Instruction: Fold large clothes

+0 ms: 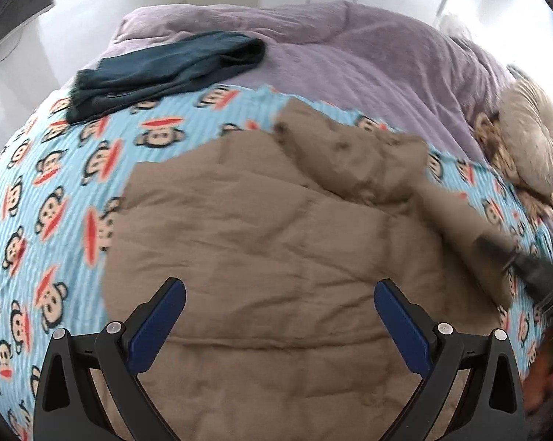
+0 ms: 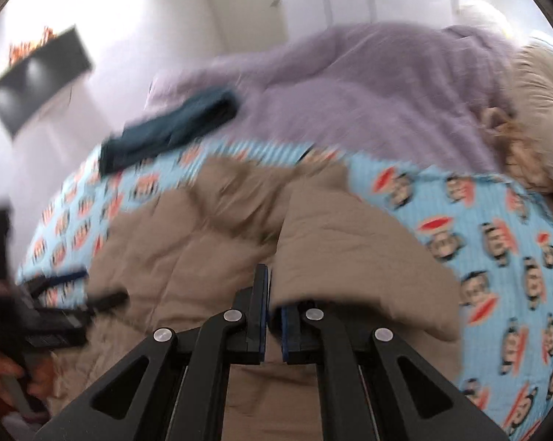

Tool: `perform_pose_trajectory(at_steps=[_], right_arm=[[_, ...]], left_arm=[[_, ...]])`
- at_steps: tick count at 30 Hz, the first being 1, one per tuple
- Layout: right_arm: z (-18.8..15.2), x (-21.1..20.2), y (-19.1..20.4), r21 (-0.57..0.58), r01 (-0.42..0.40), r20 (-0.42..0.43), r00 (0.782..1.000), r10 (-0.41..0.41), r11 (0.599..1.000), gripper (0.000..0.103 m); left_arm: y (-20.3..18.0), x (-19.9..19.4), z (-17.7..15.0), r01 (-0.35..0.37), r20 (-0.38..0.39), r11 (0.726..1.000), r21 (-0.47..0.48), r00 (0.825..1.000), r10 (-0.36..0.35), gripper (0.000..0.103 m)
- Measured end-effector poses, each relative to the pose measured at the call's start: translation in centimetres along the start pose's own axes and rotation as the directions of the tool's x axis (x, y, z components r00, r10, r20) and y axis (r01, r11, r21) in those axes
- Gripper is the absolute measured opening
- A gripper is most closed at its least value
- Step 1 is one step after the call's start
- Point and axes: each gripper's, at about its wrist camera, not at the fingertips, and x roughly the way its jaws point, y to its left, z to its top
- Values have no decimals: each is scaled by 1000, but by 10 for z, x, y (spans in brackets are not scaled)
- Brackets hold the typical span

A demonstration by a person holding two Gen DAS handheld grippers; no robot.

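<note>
The right gripper [image 2: 268, 294] has its two jaws pressed together on a fold of a tan quilted jacket [image 2: 210, 257], whose fabric rises past the right finger and drapes over it. The left gripper [image 1: 279, 296] hangs above the same jacket [image 1: 276, 242] with its blue-padded jaws spread wide apart and nothing between them. The jacket lies spread across the near part of a bed, on a light blue sheet [image 1: 56, 169] printed with cartoon monkey faces. In the left wrist view one part of the jacket stretches off toward the right edge, where the dark, blurred shape of the other gripper meets it. Beyond the jacket, a folded dark teal garment [image 1: 162, 70] rests where the blue sheet meets a rumpled lilac blanket [image 1: 350, 55]. A beige pillow [image 1: 534, 136] sits at the right side of the bed. White walls and closet doors stand behind. The right wrist view is blurred.
</note>
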Motion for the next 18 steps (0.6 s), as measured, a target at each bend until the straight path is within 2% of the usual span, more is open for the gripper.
perform_pose_trajectory(at_steps=[2,7,10,11,12,13,14,15,18], right_arm=[[-12,38,18,-15,8,-83,996,-9,1000,6],[-42,91,27,1,43,-210,977,-42,999,10],[-51,96,22,2,57,-223,973,-55,998,11],[-52,93,21,7,47,-224,974,-45,999,18],[-53,89,19,16,36,-225,974,-32,999,32],[-54,83,15,38,14,-224,974,-5,999,41],[-54,77,13,61,-6,-220,975,20,998,61],[-54,70,10,85,-25,-211,977,42,996,68],[-56,45,-7,187,-55,-168,982,87,981,68]], left_arm=[[15,3,2,-16,2,1000,-25,1000,16,103],[32,19,2,-11,-12,999,-33,1000,11,103],[33,31,0,17,-32,999,-43,999,-19,103],[31,35,-1,27,-39,999,-46,999,-29,103],[28,37,-1,37,-44,998,-48,998,-39,103],[25,39,-1,51,-49,997,-49,997,-53,103],[21,41,-1,64,-51,997,-46,997,-66,103],[16,42,0,77,-51,996,-38,996,-79,103],[3,45,3,107,-46,994,-13,993,-107,103]])
